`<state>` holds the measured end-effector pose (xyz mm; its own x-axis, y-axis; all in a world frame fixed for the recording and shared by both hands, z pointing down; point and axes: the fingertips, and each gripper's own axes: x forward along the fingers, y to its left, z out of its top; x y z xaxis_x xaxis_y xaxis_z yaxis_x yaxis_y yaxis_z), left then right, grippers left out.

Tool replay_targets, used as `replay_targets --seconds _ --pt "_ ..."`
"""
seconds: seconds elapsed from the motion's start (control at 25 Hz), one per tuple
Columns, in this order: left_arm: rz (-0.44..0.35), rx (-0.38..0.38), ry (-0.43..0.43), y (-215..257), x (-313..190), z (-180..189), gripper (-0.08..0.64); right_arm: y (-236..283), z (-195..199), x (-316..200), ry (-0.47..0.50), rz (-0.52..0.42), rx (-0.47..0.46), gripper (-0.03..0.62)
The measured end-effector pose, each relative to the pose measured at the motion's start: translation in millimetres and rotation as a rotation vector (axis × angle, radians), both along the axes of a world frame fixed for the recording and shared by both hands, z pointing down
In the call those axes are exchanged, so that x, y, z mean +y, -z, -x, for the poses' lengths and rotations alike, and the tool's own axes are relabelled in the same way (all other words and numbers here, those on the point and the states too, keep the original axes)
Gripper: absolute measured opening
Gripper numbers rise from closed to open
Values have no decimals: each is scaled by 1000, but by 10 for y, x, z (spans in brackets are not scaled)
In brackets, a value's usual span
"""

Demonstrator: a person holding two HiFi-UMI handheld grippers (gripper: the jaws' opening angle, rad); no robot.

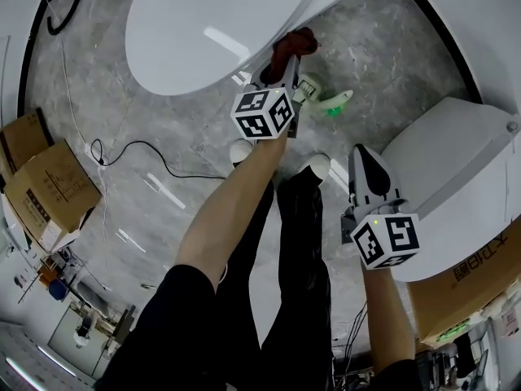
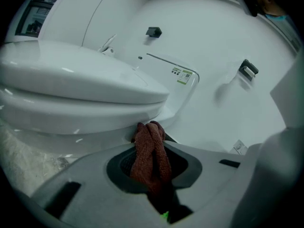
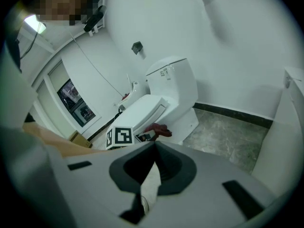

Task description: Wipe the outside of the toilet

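The left hand-held gripper (image 1: 286, 65) is clamped on a bunched reddish-brown cloth (image 1: 295, 44), its jaws closed round the fabric, which sticks out past the tips. In the left gripper view the end of the cloth touches the white toilet (image 2: 80, 89) on the outside of the bowl, just under the overhanging seat and closed lid. The right hand-held gripper (image 1: 363, 155) is held apart, low at the person's right side, with its jaws closed tip to tip and nothing between them. From the head view the toilet lid (image 1: 207, 23) fills the top of the picture, above a grey marbled floor (image 1: 163, 120). The person's legs in black trousers (image 1: 301, 243) and white shoes (image 1: 241, 149) stand just short of the bowl. A white and green object (image 1: 327, 100) lies on the floor just beside the left gripper; what it is cannot be told. A black cable (image 1: 142, 147) trails across the floor at the left towards cardboard boxes (image 1: 50, 190). At the right a large white fixture (image 1: 460, 173) stands near the right gripper, with another cardboard box (image 1: 472, 287) beside it.
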<state>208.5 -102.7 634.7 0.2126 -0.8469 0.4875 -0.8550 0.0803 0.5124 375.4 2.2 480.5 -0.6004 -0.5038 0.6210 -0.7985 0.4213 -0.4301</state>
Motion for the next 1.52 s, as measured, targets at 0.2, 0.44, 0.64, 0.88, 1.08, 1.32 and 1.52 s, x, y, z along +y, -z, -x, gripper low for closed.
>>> replay_targets --seconds 0.2,0.44,0.64,0.88,1.08,1.32,1.52 --pt "12 -3 14 -31 278 212 69 6 241 99 43 1 3 3" --pt "24 -17 -1 -49 594 506 69 0 573 245 86 8 12 3" --pt "40 -21 -13 -64 837 786 69 23 869 332 116 10 19 3" --pt "73 -33 9 -109 1179 1173 69 43 1147 418 151 14 27 3" --pt "99 -74 -17 -108 1436 1556 69 74 1476 503 181 17 22 3" --pt "128 -125 -71 -124 1642 1985 67 118 1843 532 225 13 21 3" --pt "161 -169 -96 -123 1741 2305 67 122 2057 560 254 18 29 3"
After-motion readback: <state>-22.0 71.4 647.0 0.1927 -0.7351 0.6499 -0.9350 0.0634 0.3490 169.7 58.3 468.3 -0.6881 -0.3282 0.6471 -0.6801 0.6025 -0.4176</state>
